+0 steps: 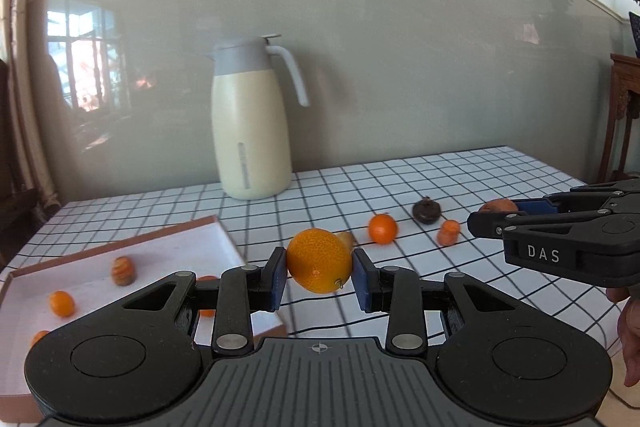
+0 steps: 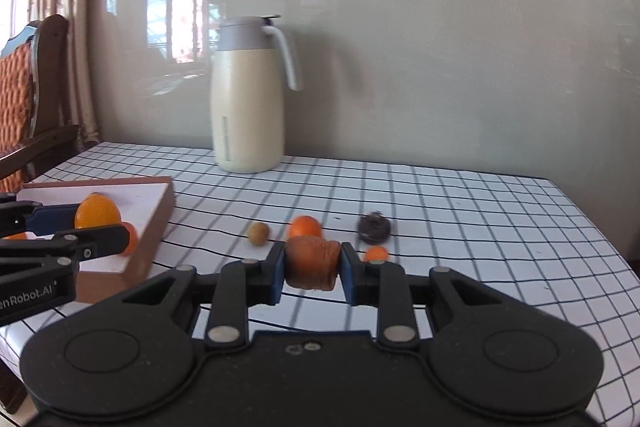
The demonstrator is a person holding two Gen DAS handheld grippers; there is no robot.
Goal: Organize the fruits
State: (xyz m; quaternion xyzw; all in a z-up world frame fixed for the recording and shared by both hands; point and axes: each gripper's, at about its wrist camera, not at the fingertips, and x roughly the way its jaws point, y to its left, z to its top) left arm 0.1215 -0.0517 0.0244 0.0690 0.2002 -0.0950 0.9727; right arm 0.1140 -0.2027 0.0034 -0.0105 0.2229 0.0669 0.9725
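Left gripper (image 1: 320,273): jaws clamped on large round orange (image 1: 319,261), beside shallow white cardboard tray (image 1: 208,247). Right gripper (image 2: 312,269): clamped on ridged brownish fruit (image 2: 312,263), possibly dried persimmon, above checked tablecloth (image 2: 480,227).

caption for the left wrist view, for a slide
Left gripper holds an orange beside the white tray.

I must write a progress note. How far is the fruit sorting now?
Done: several small fruits lie in the white tray. In hand: the left gripper holds an orange, the right gripper a brown ridged fruit. Left on the checked tablecloth: a small orange, a dark fruit, a tan fruit and a tiny orange one.
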